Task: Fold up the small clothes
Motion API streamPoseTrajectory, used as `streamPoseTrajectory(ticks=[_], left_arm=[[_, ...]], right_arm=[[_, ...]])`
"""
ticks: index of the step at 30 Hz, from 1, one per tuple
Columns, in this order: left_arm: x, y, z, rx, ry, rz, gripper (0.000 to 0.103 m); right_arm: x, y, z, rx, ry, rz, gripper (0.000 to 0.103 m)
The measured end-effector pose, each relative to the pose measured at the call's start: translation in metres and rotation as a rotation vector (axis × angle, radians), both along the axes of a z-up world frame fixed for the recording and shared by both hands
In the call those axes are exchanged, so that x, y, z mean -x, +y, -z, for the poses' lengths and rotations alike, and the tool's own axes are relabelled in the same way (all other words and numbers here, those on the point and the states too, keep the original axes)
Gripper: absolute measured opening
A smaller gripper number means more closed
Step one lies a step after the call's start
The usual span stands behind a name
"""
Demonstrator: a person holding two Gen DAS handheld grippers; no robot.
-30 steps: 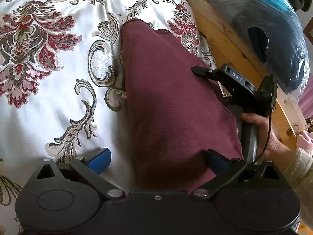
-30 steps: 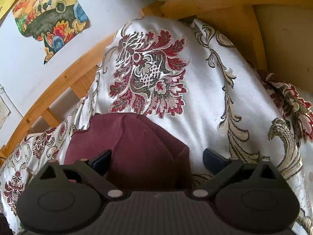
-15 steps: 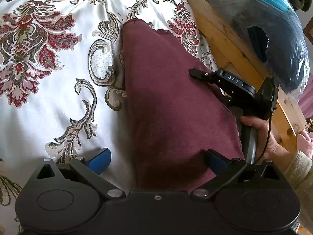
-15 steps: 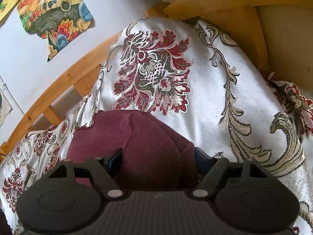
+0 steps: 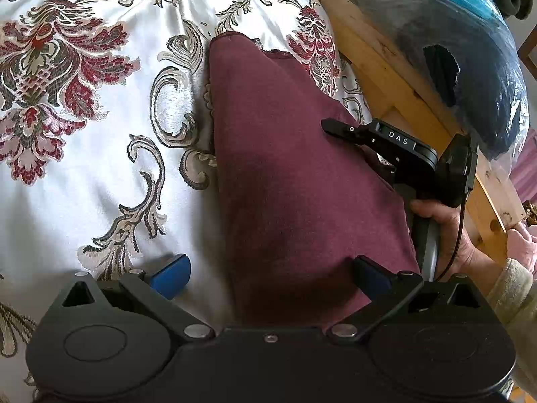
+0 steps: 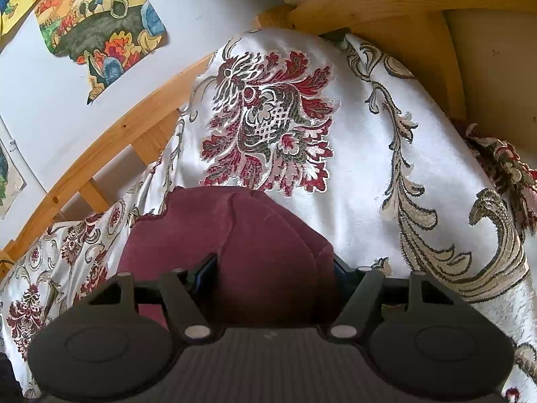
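A maroon garment [image 5: 295, 181] lies folded lengthwise on the white floral bedspread [image 5: 84, 141]. My left gripper [image 5: 272, 268] is open, its blue pads [image 5: 171, 270] straddling the garment's near end. My right gripper [image 5: 339, 127] shows in the left wrist view at the garment's right edge, held by a hand. In the right wrist view my right gripper [image 6: 273, 268] has its jaws closing around a bunched fold of the maroon garment [image 6: 261, 235]; the pads press both sides of the fold.
A wooden bed frame [image 5: 402, 77] runs along the right. A plastic bag of dark clothes [image 5: 470, 53] lies beyond it. In the right wrist view a wooden rail [image 6: 110, 147] and a drawing on the wall [image 6: 100, 23] stand behind the bedspread.
My right gripper's jaws have narrowed from wide open to pinching the garment's fold, and it has edged forward over the cloth. My left gripper has stayed still and open.
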State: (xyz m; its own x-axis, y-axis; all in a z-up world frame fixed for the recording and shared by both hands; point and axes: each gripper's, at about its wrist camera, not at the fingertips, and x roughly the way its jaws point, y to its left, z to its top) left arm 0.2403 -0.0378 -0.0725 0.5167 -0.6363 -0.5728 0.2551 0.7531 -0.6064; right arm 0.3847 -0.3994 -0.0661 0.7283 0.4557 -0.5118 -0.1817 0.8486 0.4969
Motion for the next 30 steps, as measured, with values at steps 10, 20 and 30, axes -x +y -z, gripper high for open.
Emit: streamPoseTrajectory(ticks=[10, 20, 30], left_arm=[[-0.003, 0.004, 0.0, 0.045, -0.002, 0.025, 0.089], [0.001, -0.004, -0.003, 0.011, -0.005, 0.003, 0.061], [-0.001, -0.004, -0.028, -0.035, -0.044, -0.004, 0.049]], right_arm=[[0.009, 0.012, -0.008, 0.045, -0.048, -0.027, 0.038], [0.024, 0.025, -0.015, 0.115, -0.086, 0.019, 0.031], [0.041, 0.041, -0.055, 0.142, -0.175, 0.013, 0.026]])
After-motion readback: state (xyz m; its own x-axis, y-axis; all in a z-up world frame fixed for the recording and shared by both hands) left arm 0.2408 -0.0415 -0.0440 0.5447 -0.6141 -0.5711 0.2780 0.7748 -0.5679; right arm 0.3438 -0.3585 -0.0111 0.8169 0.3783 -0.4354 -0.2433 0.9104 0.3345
